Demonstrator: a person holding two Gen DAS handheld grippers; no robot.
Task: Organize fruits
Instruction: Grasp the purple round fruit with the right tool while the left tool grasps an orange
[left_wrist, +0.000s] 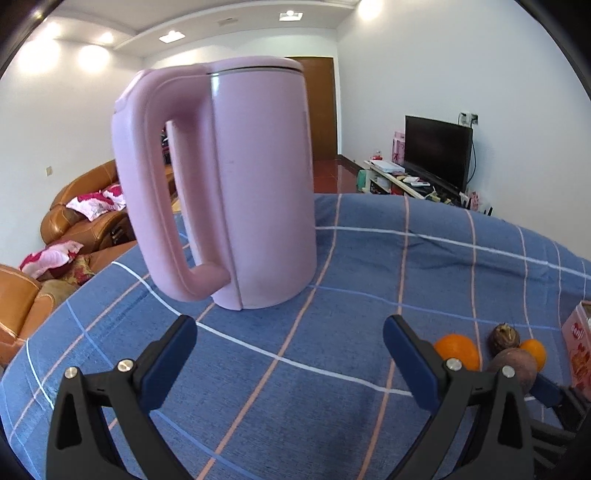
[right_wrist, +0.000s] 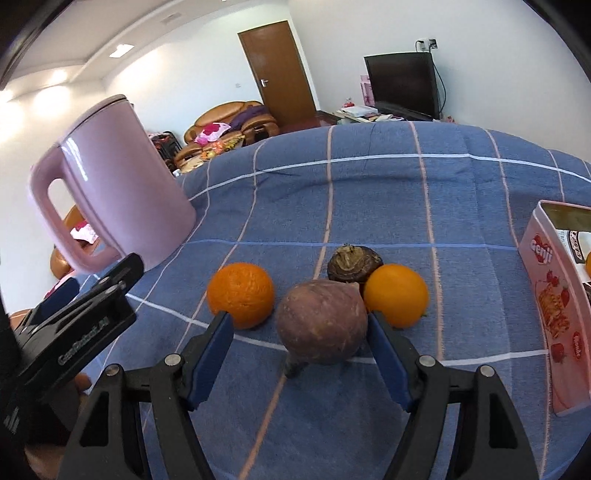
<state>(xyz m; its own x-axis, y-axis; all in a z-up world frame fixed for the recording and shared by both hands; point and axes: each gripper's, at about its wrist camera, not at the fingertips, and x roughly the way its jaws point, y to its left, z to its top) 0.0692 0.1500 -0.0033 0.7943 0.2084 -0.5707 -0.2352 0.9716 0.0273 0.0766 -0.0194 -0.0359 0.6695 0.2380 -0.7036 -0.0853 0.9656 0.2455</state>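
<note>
**Right gripper straddling the purple fruit; knock and slip risks**

The right gripper (right_wrist: 300, 345) is hovering low over the blue checked tablecloth (right_wrist: 369, 192) with its jaws apart, one finger on each side of the purple-brown passion fruit (right_wrist: 321, 321). The right finger appears to be touching or nearly touching the fruit; the left finger is standing clear of it. Nothing is being gripped yet.

The left gripper (left_wrist: 290, 365) is also standing with jaws apart and empty, facing the pink kettle (left_wrist: 236, 184) at the left of the table.

Fruit positions: a rough-skinned orange (right_wrist: 241, 294) is lying just left of the passion fruit, a smooth orange (right_wrist: 396, 295) just right of it, and a dark wrinkled fruit (right_wrist: 354, 264) just behind. The pink biscuit tin (right_wrist: 554, 295) is standing at the right edge, with an orange item partly showing inside.

Probable hazards:
- The left finger is sitting close to the rough orange; closing off-centre could roll it away.
- The passion fruit is round and smooth; an uneven pinch could squirt it forward into the fruits behind.
- The tin is near; a wide swing could strike its wall.
</note>
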